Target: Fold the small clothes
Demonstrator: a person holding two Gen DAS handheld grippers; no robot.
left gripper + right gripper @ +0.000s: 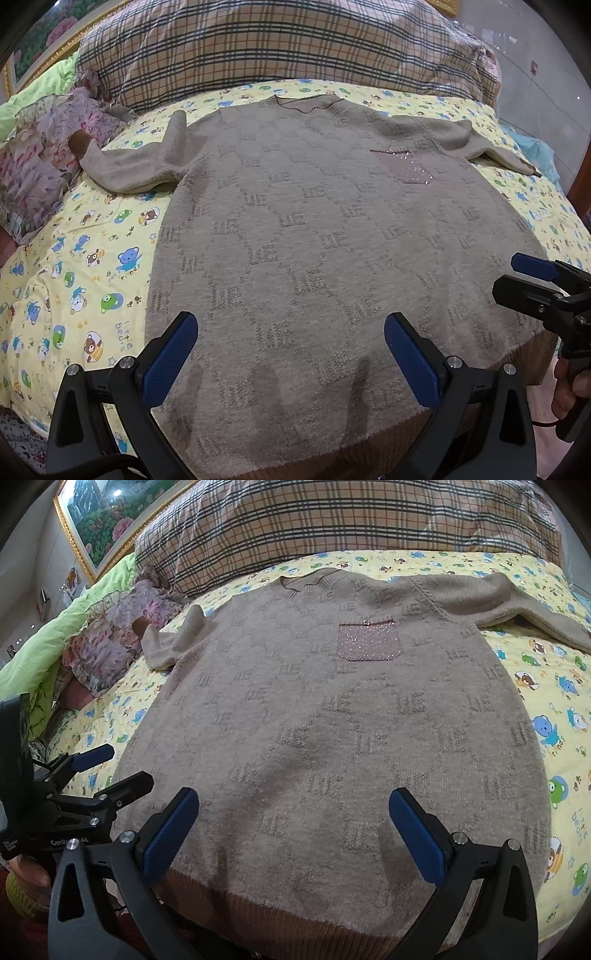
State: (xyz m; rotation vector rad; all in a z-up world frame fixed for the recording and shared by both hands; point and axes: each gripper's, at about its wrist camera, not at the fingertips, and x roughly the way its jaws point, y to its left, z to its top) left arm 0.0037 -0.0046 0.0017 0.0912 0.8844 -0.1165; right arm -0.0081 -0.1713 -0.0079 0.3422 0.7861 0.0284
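A beige knit sweater (325, 236) with a sparkly pink chest pocket (402, 166) lies flat, front up, on a yellow cartoon-bear sheet (81, 266). It also shows in the right wrist view (332, 731) with the pocket (369, 642). Its sleeves spread to both sides. My left gripper (291, 350) is open and empty above the hem, left of centre. My right gripper (293, 830) is open and empty above the brown ribbed hem (280, 915). Each gripper shows in the other's view, the right one (524, 280) and the left one (110, 768), both with jaws apart.
A large plaid pillow (280, 48) lies behind the collar. A floral cushion (44, 162) and green bedding (40, 642) sit at the left. A gold-framed picture (107, 520) hangs on the wall at the far left. Tiled wall (546, 85) is at the right.
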